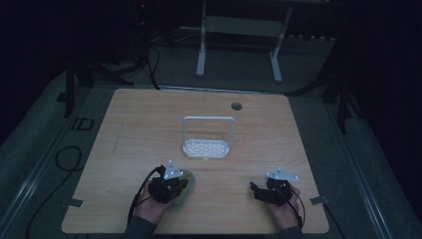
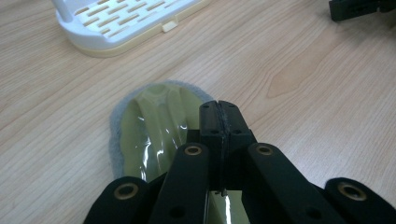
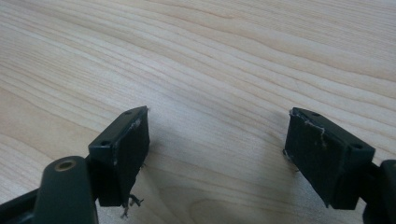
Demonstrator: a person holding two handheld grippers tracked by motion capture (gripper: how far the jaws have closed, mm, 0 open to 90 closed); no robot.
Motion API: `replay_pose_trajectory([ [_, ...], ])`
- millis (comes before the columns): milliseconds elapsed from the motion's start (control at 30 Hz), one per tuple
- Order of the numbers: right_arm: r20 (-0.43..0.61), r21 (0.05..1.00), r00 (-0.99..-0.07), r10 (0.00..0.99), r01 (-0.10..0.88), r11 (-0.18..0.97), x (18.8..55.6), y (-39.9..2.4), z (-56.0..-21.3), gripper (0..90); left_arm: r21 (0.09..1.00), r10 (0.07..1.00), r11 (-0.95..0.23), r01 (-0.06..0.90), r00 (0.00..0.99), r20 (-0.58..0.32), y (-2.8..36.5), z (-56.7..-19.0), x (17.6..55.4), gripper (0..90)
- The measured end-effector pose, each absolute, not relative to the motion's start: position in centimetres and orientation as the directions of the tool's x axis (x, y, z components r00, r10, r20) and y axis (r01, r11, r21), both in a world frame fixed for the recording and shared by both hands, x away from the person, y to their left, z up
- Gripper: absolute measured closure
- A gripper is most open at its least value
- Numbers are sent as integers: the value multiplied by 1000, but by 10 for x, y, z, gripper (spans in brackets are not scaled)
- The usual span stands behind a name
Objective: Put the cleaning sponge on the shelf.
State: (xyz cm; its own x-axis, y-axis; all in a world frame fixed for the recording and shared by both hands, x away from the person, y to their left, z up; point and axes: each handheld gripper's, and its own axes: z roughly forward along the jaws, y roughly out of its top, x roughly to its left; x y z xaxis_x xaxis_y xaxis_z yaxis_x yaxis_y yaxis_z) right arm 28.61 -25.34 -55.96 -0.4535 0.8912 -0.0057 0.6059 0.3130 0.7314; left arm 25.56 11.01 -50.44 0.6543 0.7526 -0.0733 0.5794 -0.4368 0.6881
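Left hand-held gripper closed, right hand-held gripper agape

Left gripper, jaws pressed together, sits over a yellow-green sponge.

**Cut off, covered and lost in the dark**

In the left gripper view the left tongs cover the near end of the yellow-green, grey-rimmed sponge, and the white rack runs off the edge at 11 o'clock. In the high view, darkness swallows everything beyond the worktop at 12 o'clock.
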Motion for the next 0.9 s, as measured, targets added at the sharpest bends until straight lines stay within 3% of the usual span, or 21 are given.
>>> replay_pose_trajectory([
  [700,-6,731,-454,891,605,314,286,-253,-560,217,683,792,-403,609,606,-74,135,-504,264,894],
  [900,-6,732,-454,891,605,314,286,-253,-560,217,708,768,-395,585,633,-94,141,-496,261,825],
])
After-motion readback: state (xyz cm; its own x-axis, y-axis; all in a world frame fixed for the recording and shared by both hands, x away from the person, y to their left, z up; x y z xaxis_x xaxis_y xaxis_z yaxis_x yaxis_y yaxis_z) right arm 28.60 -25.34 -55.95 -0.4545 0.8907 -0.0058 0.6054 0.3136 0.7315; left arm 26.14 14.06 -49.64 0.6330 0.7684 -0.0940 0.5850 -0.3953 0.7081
